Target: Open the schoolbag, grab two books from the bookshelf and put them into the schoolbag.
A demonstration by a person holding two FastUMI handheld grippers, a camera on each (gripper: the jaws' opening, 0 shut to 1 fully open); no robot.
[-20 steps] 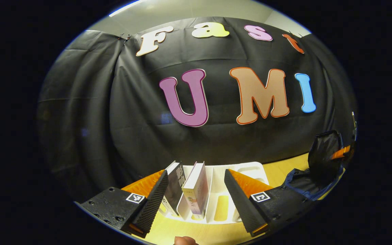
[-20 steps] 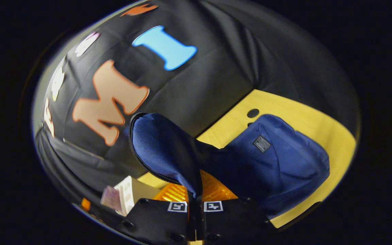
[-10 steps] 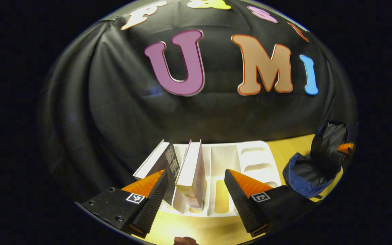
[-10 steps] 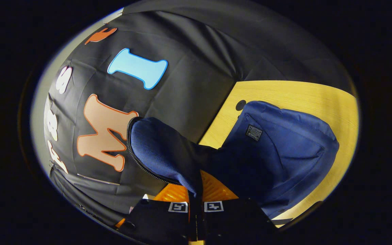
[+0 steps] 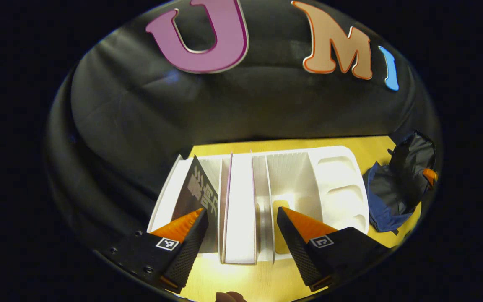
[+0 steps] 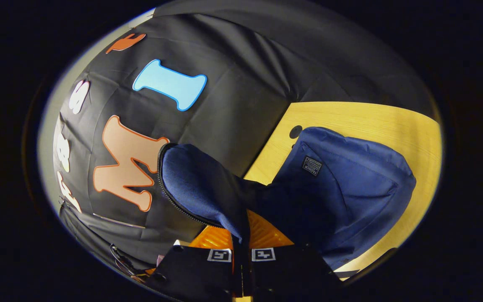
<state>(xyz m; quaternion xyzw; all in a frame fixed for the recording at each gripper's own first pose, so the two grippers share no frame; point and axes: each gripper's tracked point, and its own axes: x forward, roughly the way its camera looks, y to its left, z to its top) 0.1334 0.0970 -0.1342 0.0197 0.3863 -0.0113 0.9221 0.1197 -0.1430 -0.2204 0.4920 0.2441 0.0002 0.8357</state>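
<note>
White plastic bookshelf lies on the yellow wooden table in the left gripper view, its slotted dividers running away from the camera toward the black cloth wall. Two books stand in its left slots: a dark-covered book leaning left against the rack's end, and just beside it a pale book standing upright, page edge facing the camera. Left gripper hangs above the near end of the rack, fingers wide apart, one on either side of the pale book and clear of it; the left finger overlaps the dark book's lower corner in this view, contact not certain. Slots to the right of the pale book hold nothing. Far right, the blue schoolbag sits on the table beside the rack, its dark flap raised, with a bit of the right gripper at the flap's edge.

Right gripper view: fingers together, clamped on the edge of the schoolbag's flap, which stands lifted with its zip line along the rim. The bag's body rests on the table to the right, a small label patch on its front. A round hole in the tabletop shows just behind the bag.
</note>
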